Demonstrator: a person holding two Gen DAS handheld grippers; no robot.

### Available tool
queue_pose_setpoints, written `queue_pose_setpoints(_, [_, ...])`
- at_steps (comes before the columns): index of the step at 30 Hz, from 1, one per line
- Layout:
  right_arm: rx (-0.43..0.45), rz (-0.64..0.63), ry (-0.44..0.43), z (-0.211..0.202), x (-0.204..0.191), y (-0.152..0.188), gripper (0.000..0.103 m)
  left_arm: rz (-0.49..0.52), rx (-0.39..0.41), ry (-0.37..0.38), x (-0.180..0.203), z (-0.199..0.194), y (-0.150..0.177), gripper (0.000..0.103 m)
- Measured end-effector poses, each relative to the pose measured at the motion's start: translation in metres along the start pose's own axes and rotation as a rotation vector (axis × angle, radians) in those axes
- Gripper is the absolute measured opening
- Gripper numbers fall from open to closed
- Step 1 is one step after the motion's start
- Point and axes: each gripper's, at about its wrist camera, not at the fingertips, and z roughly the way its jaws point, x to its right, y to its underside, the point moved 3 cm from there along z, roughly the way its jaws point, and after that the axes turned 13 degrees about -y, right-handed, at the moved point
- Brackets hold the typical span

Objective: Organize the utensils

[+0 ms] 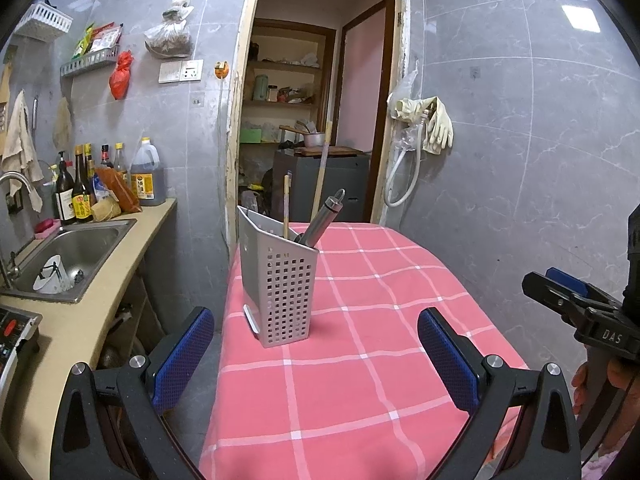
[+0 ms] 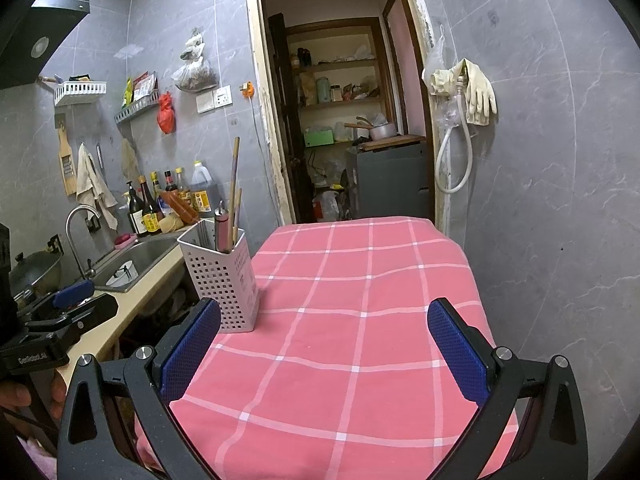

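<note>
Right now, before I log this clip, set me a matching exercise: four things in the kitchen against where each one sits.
Things:
1. perforated utensil holder
2. rubber gloves
3. white cup
4. red plastic bag

Places:
A. lying in the steel sink
B. hanging on the wall under the spice shelf
C. standing on the pink checked tablecloth
D. draped on the wall right of the doorway

Pairs: 1-C, 2-D, 3-A, 4-B

White letters "DAS" stood on the right hand-held gripper (image 1: pixel 560 300); the bottle (image 1: pixel 82 196) labels beside the sink (image 1: pixel 72 256) were illegible.
</note>
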Motion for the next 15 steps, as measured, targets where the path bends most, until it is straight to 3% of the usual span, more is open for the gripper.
queue_pose_setpoints(6, [-0.002,0.001,0.000,0.000,-0.002,0.003,0.102,-0.007,-0.011,-0.042,-0.005,0.001,-0.001,0.102])
queue_pose_setpoints(15, [-0.016,0.007,0.001,0.001,-0.011,0.018,0.102,0.002,-0.023,-0.033,-0.010,0.005,-0.001,0.102])
